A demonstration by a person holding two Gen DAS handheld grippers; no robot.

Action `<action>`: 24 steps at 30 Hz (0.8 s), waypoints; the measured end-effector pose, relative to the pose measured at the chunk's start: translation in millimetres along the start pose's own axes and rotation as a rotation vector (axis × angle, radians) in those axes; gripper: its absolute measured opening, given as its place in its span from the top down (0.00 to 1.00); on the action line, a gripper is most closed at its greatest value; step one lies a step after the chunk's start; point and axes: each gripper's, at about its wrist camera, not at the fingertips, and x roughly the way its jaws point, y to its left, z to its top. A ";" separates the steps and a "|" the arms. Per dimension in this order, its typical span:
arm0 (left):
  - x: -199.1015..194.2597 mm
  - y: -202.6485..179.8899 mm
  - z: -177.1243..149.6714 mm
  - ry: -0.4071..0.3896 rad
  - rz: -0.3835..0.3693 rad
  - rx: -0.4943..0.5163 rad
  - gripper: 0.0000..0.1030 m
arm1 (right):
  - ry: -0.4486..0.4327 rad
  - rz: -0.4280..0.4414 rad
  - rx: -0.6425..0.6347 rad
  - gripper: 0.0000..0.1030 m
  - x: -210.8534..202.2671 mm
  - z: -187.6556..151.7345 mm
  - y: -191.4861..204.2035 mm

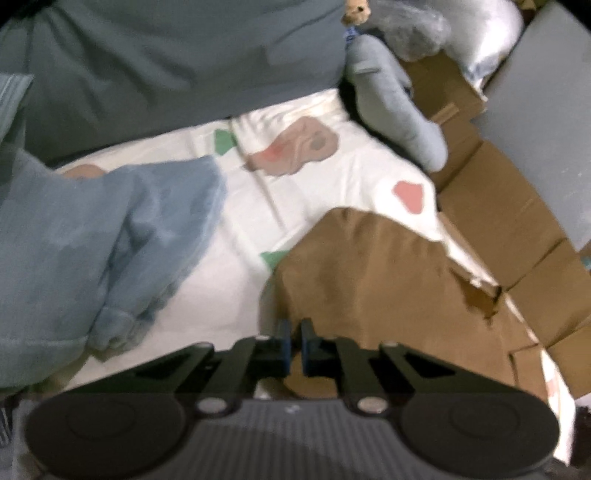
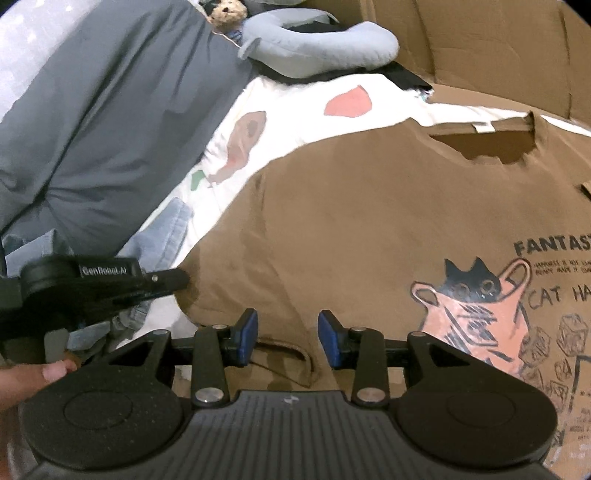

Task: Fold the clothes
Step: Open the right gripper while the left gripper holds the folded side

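Note:
A brown T-shirt (image 2: pixel 369 206) with a cat-in-a-vase print lies spread, front up, on a white bed sheet (image 2: pixel 295 107) that has pink and green shapes. In the left wrist view its sleeve end (image 1: pixel 369 266) rises toward my left gripper (image 1: pixel 294 343), whose blue pads are shut on the brown fabric. The right wrist view shows that same left gripper (image 2: pixel 177 277) pinching the shirt's left edge. My right gripper (image 2: pixel 290 334) hovers open over a folded edge of the shirt near its lower left, and nothing is pressed between its pads.
A crumpled light-blue denim garment (image 1: pixel 110 240) lies left of the shirt. A grey duvet (image 1: pixel 166 55) is heaped behind it. A blue-grey neck pillow (image 1: pixel 399 110) and a small plush toy (image 2: pixel 225 13) lie at the far end. Cardboard boxes (image 1: pixel 517 221) line the right side. A person's fingers (image 2: pixel 55 369) hold the left gripper.

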 end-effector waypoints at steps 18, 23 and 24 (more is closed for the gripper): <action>-14.3 -41.1 22.0 0.031 -0.191 -0.017 0.95 | -0.051 0.173 -0.091 0.51 12.5 28.1 30.5; -14.4 -45.5 26.4 0.032 -0.233 -0.038 0.95 | -0.045 0.186 -0.076 0.51 24.8 41.7 32.7; -14.5 -46.1 27.2 0.032 -0.245 -0.045 0.95 | -0.043 0.182 -0.075 0.53 27.3 44.1 32.4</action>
